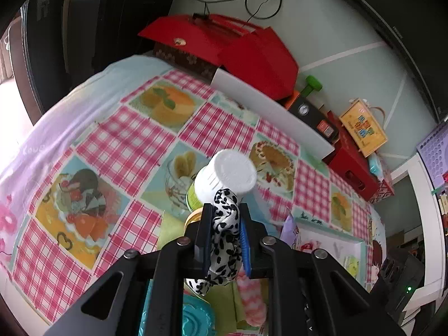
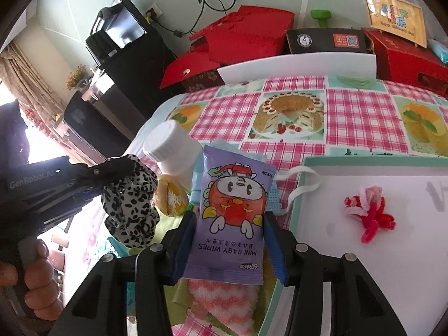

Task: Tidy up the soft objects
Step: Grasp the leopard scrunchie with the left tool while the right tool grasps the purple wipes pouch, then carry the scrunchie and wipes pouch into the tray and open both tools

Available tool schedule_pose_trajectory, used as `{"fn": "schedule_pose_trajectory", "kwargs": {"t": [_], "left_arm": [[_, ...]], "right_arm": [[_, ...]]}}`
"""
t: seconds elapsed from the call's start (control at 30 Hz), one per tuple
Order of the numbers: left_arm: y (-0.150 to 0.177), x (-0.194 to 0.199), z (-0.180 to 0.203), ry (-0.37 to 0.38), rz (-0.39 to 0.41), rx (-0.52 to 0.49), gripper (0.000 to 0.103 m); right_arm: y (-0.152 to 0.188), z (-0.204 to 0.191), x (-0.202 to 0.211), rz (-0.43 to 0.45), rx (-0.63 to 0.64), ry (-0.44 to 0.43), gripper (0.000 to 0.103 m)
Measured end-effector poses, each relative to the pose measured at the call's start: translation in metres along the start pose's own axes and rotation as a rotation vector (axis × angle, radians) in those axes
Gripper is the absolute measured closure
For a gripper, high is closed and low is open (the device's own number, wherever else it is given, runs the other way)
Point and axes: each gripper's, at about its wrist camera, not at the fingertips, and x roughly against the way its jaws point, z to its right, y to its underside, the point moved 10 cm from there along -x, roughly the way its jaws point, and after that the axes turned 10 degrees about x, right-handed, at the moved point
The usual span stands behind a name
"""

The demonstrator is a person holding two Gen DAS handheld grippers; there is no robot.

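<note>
While left hand-held gripper [image 1: 225, 210] clamps spotted scrunchie [image 1: 225, 238], right [image 2: 229, 224] grips wipes pack [image 2: 232, 212].

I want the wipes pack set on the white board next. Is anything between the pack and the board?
Nothing visible does. The wipes pack sits in the right claw, and the white board lies just right of it. On the board, only the red yarn knot lies further right.

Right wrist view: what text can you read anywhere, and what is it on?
"MINI BABY WIPES", upside down, on the purple wipes pack in the right tool.
"GenRobot.AI" on the left tool body.
Yellow sign: large characters and a small line, too blurred to read.
Characters on the wipes pack and the black box labels: too small to read.
</note>
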Motion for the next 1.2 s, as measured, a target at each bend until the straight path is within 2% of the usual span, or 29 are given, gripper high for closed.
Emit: {"fn": "schedule_pose_trajectory", "kwargs": {"t": [0.27, 0.5, 0.77, 1.2], "left_arm": [[-0.009, 0.036, 0.028, 0.071, 0.079, -0.046, 0.085], [-0.001, 0.045, 0.054, 0.108, 0.092, -0.103, 0.085], [0.026, 0.038, 0.095, 0.128, 0.06, -0.215, 0.085], [0.085, 0.014, 0.152, 0.152, -0.039, -0.378, 0.085]], "right_arm": [[-0.018, 0.001, 0.042, 0.106, 0.012, 0.029, 0.052], [-0.024, 0.013, 0.085, 0.177, 0.008, 0.079, 0.052], [-0.018, 0.052, 0.13, 0.213, -0.031, 0.212, 0.052], [0.019, 0.147, 0.214, 0.24, -0.202, 0.439, 0.051]]}}
